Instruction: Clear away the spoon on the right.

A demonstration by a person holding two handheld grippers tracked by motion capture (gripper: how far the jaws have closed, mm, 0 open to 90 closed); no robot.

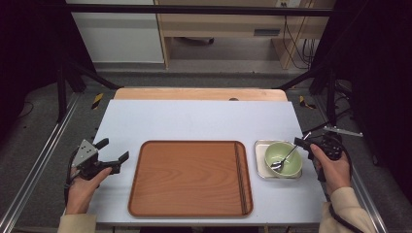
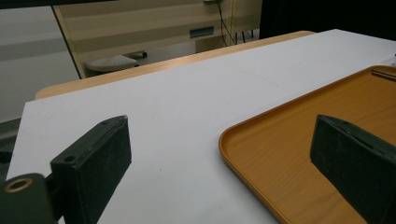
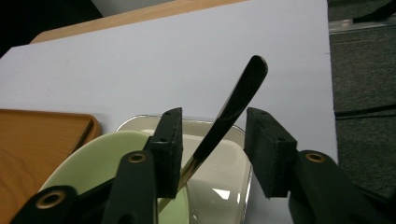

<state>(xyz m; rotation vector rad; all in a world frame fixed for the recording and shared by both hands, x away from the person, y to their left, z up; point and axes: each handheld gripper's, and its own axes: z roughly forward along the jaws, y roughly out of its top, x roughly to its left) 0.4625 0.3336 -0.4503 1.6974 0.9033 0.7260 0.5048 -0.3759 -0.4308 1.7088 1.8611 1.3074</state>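
Right gripper (image 3: 212, 149): jaws part-closed, straddling the black handle of the spoon (image 3: 233, 105). A gap is seen on both sides of the handle in the right gripper view, so no pad contact yet; nothing is held. Left gripper (image 1: 112, 156): jaws spread wide, nothing between them, parked over the table's white mat (image 1: 194, 119) at the left edge of the tray (image 1: 189, 177).

Spoon position: bowl end resting inside the green bowl (image 1: 283, 158), handle angled up and out over the rim toward the right gripper. The green bowl is seated in a square white dish (image 1: 261, 145), just right of the tray.

Risks, as judged:
- The handle is tilted and sits nearer one pad. An off-centre close is likely to push it sideways before the grip is made, so the spoon could be levered out or spun in the bowl.
- The lower jaw is close to the bowl rim. A lower approach could nudge or tip the bowl in the dish.
- The handle is slim and glossy; slip on lift is expected if it is pinched near the tip.

Poorly seen:
- The spoon's bowl end is blocked by the jaws in the right gripper view.
- Bowl contents cannot be made out.
- The dark strip along the tray's right side is not identified.
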